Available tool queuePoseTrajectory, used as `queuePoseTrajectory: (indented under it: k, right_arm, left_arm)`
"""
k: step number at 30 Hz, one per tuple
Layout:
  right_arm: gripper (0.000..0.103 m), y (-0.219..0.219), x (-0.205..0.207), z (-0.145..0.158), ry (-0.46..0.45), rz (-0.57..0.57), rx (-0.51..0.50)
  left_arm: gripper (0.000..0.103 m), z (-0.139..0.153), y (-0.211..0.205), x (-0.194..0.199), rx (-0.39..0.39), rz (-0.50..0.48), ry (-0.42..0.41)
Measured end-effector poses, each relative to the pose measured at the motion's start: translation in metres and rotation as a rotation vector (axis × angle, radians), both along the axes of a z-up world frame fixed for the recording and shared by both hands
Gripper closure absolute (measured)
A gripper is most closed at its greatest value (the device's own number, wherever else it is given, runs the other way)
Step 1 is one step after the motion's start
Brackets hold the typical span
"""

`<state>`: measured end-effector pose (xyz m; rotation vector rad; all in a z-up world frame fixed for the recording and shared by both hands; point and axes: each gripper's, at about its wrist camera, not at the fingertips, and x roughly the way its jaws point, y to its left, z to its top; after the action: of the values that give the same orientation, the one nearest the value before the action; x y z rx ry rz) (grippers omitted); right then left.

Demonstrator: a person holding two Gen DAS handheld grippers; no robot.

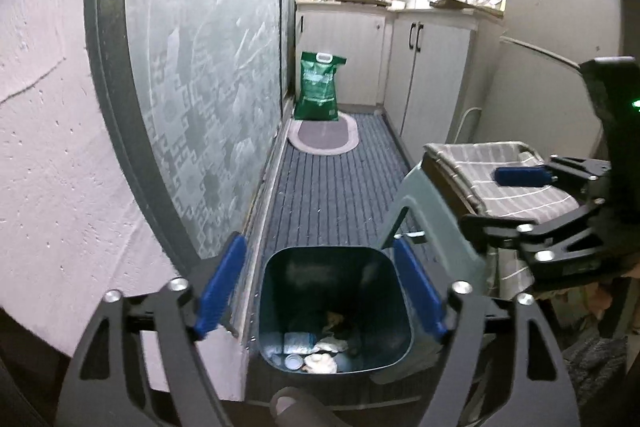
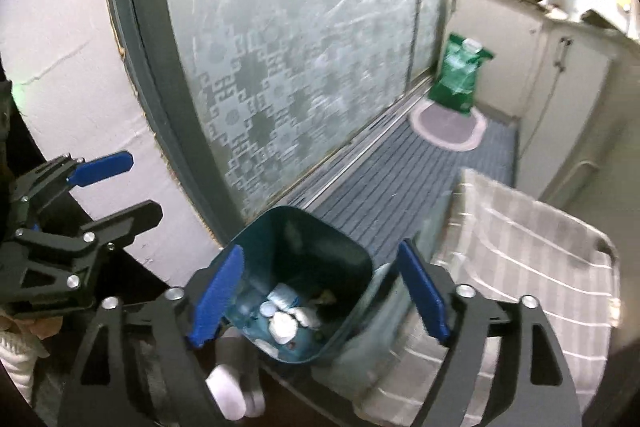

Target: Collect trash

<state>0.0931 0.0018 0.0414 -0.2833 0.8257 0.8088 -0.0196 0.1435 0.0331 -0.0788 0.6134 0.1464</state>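
A dark teal trash bin (image 1: 332, 275) (image 2: 304, 235) stands on the striped floor mat, next to the glass door's frame. Trash (image 1: 324, 351) (image 2: 284, 319) lies at its bottom: crumpled white paper, caps and clear plastic. My left gripper (image 1: 320, 291) hangs over the bin's mouth, open, with nothing between its blue pads. My right gripper (image 2: 320, 295) is also above the bin, open and empty. Each gripper shows in the other's view: the right gripper (image 1: 492, 199) at the right over the cloth, the left gripper (image 2: 140, 187) at the left by the wall.
A stool draped with a grey checked cloth (image 1: 500, 179) (image 2: 520, 247) stands right beside the bin. A frosted glass door (image 1: 208, 67) runs along the left. Farther down are an oval mat (image 1: 324, 135), a green bag (image 1: 318, 87) and white cabinets (image 1: 432, 67). A person's foot (image 2: 232, 395) is near the bin.
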Motion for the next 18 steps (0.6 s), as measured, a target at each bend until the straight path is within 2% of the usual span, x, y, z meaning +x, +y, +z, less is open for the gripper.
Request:
queuePoseTrajectory:
  k: [6, 14, 18]
  right_arm:
    - [0.005, -0.051, -0.015, 0.021, -0.070, -0.100, 0.028]
    - [0.004, -0.094, -0.045, 0.032, -0.135, -0.196, 0.039]
    - [0.004, -0.112, -0.054, 0.029, -0.126, -0.215, 0.070]
  left_arm:
    - [0.004, 0.010, -0.014, -0.014, 0.001, 0.019, -0.067]
    - [0.003, 0.016, -0.038, -0.026, 0.026, 0.021, -0.080]
    - [0.003, 0.015, -0.046, -0.029, 0.034, 0.028, -0.080]
